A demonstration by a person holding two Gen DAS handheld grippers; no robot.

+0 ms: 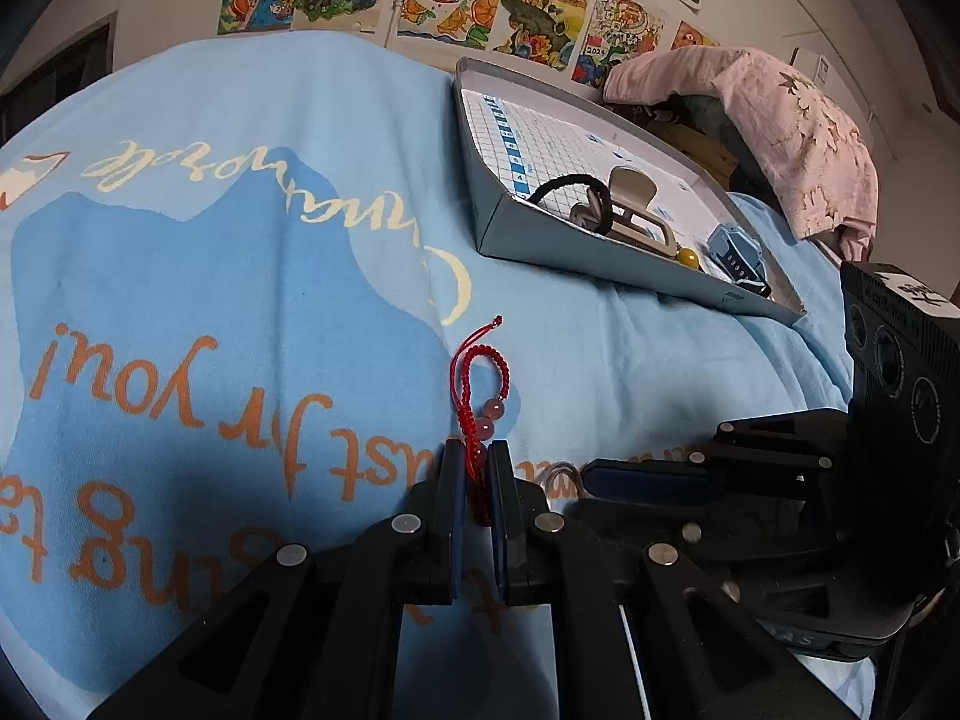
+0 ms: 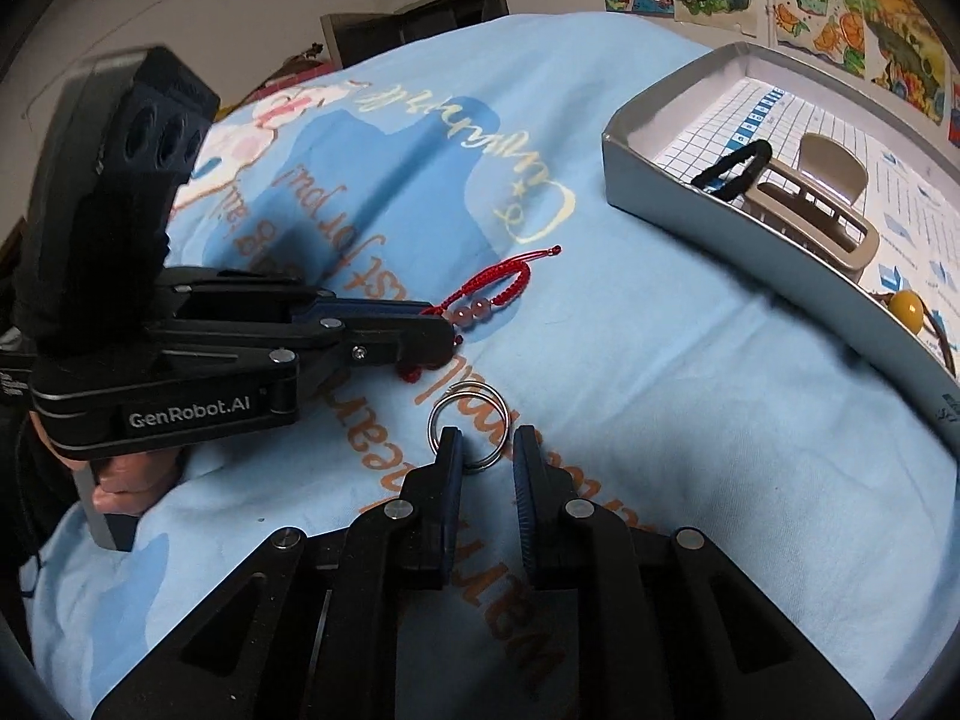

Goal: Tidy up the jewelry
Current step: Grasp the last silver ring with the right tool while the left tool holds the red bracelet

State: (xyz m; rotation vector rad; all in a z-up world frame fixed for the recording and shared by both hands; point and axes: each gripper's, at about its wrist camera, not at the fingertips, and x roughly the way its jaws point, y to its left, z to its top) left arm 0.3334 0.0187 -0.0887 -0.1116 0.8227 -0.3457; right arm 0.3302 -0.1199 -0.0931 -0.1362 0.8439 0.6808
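The left tongs [image 1: 477,480] pinch the red bracelet [image 1: 480,384] to lift it into the tray [image 1: 540,234]; the right tongs [image 2: 486,450] sit spread around the ring [image 2: 469,420], ready to grab it

the left gripper [image 2: 441,333] carries "genrobot.ai" in white on its black side. the blue cloth [image 1: 240,276] bears upside-down orange script reading "just for you!". a drawing [image 1: 621,39] on the wall shows "2024" in a red patch. the gridded sheet inside the tray [image 1: 540,240] has a blue column with "4".
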